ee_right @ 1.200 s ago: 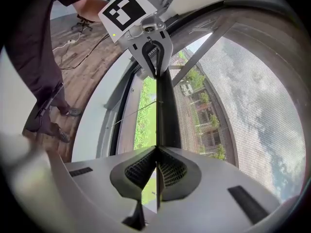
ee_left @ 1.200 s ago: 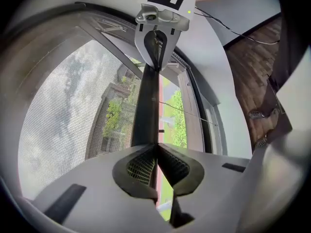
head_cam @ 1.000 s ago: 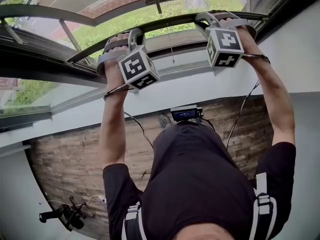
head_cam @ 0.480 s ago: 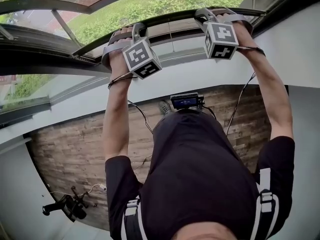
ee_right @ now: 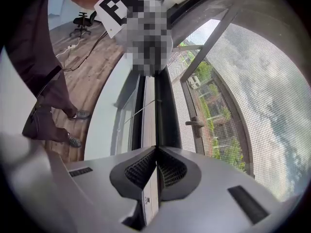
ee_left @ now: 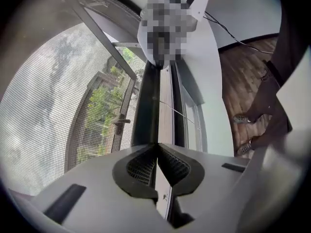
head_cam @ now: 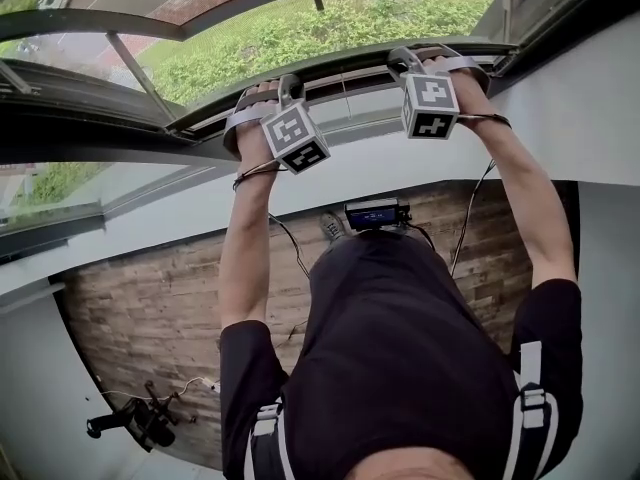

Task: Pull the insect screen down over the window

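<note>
The left gripper (head_cam: 268, 100) has its jaws closed tight on the thin edge of the dark pull bar (head_cam: 345, 65) of the insect screen (ee_left: 46, 110). The screen's mesh stretches over the window beyond the bar. Further right, the right gripper (head_cam: 415, 66) has its jaws clamped on the same bar, near the white sill (head_cam: 400, 163).

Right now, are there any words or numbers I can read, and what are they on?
None can be read.
Left marker cube, right marker cube: only black-and-white squares, no letters.
Little display: too small to read.
Tiny mark on the screen bar: too small to read.
</note>
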